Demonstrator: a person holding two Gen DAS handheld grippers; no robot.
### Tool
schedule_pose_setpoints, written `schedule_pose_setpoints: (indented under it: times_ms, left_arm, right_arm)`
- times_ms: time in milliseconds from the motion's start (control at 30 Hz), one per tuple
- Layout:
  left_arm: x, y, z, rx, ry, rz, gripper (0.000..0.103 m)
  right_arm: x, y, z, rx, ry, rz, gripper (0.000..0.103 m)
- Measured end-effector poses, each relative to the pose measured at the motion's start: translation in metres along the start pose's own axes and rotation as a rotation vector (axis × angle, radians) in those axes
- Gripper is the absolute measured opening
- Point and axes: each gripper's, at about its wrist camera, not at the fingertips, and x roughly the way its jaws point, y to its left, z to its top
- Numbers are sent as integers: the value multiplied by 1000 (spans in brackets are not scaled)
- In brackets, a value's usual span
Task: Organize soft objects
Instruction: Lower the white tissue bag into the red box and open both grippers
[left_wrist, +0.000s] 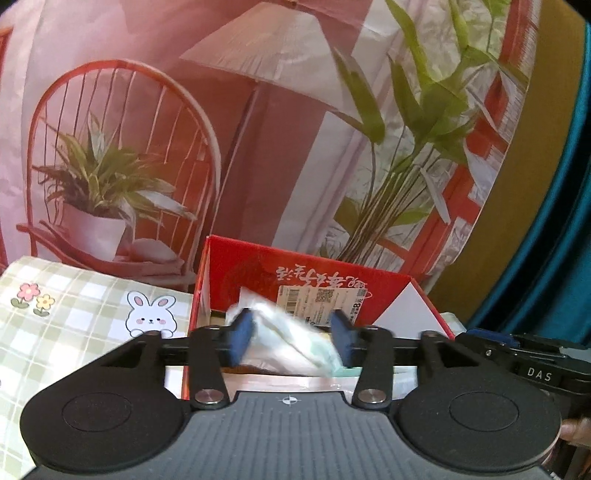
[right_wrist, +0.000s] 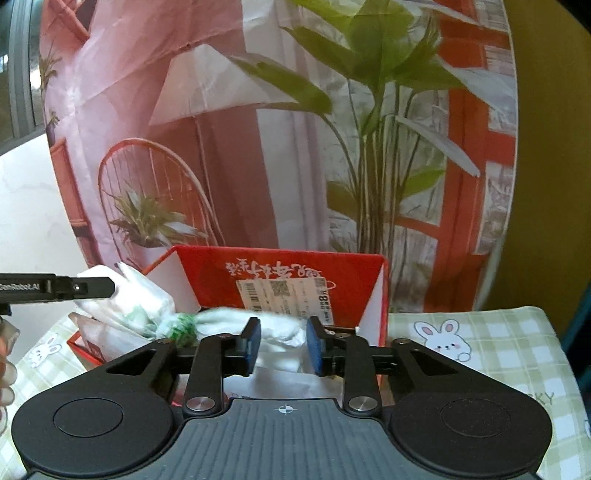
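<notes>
A red cardboard box (left_wrist: 258, 266) with white inner walls stands open on the checked bunny cloth (left_wrist: 74, 314); it also shows in the right wrist view (right_wrist: 207, 269). My left gripper (left_wrist: 291, 338) is open over the box, a blurred white and mint soft pack (left_wrist: 291, 343) between its pads, not squeezed. In the right wrist view this gripper's finger (right_wrist: 81, 288) touches a white plastic pack (right_wrist: 136, 299) at the box's left rim. My right gripper (right_wrist: 282, 343) is open around a white cloth bundle with a green end (right_wrist: 229, 319) lying in the box.
A printed backdrop with a red chair, lamp and plants (left_wrist: 258, 129) hangs right behind the box. A teal curtain (left_wrist: 561, 184) is at the right. The bunny cloth extends right of the box in the right wrist view (right_wrist: 480, 339). My right gripper body (left_wrist: 535, 369) shows at the lower right.
</notes>
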Motion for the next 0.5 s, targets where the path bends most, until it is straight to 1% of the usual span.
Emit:
schedule_pose_setpoints:
  times_ms: [133,267,433,500]
  left_arm:
    - [-9,-7,8,36,-8,0,52]
    - [-22,-14,16,69,-19,26,52]
    - [-41,-24,6,109,12,72,56]
    - [-48,-27,-2,124,24,80,61]
  right_arm:
    - [-10,0,3,-1,-18,-1,29]
    - [-23,3,7,-10,-38,12,29]
    - [-40,4,2,-3,-49,33,29]
    - [-47,5,-3,4,-48,43,29]
